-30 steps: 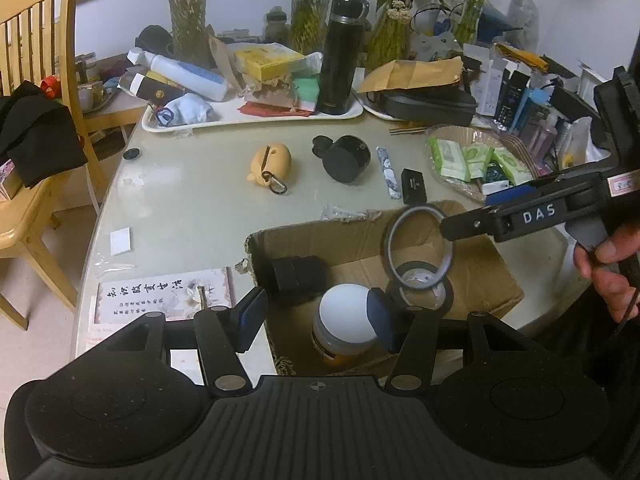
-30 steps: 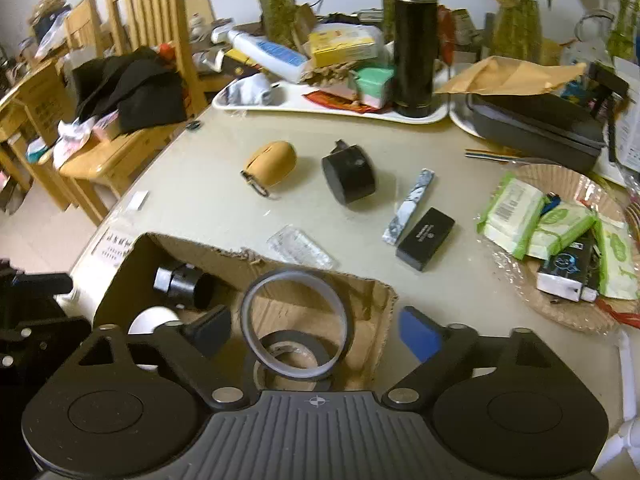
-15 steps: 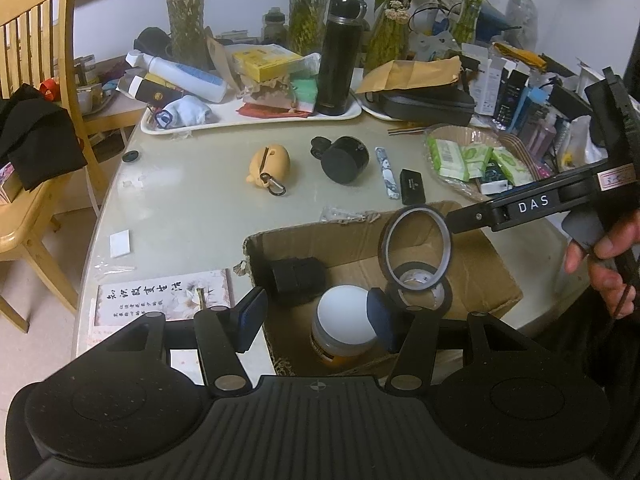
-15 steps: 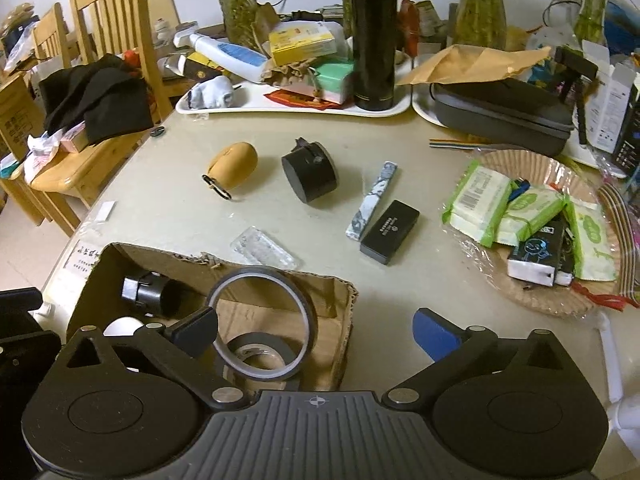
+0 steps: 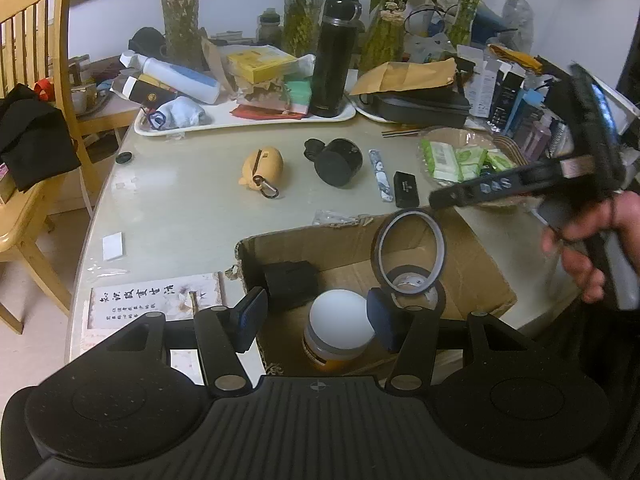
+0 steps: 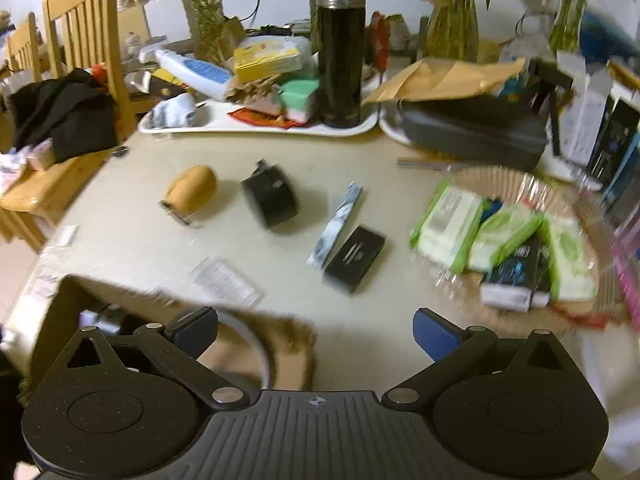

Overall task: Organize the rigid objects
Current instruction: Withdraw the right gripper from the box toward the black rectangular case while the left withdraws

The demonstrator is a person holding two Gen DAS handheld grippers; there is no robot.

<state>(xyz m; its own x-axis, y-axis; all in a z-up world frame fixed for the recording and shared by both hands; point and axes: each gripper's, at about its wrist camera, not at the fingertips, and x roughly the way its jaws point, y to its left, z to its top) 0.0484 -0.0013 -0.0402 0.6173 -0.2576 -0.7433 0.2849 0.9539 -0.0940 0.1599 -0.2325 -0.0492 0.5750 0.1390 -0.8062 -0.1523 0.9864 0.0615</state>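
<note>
The cardboard box (image 5: 472, 276) at the desk's near edge already holds a white-lidded jar (image 5: 340, 320) and two tape rings (image 5: 410, 254). Four small items, apparently, are left farther out. Both the left gripper (image 5: 316, 314) and right gripper (image 6: 316, 330) are released, empty.

The right wrist view is smeared with motion blur: the cardboard box (image 6: 280, 332) at seven o'clock is a fuzzy brown edge, and the tape ring (image 6: 256, 344) behind the claw's left finger is barely readable. In the left wrist view, the right claw (image 5: 472, 196) at three o'clock blurs, its far finger hidden.
</note>
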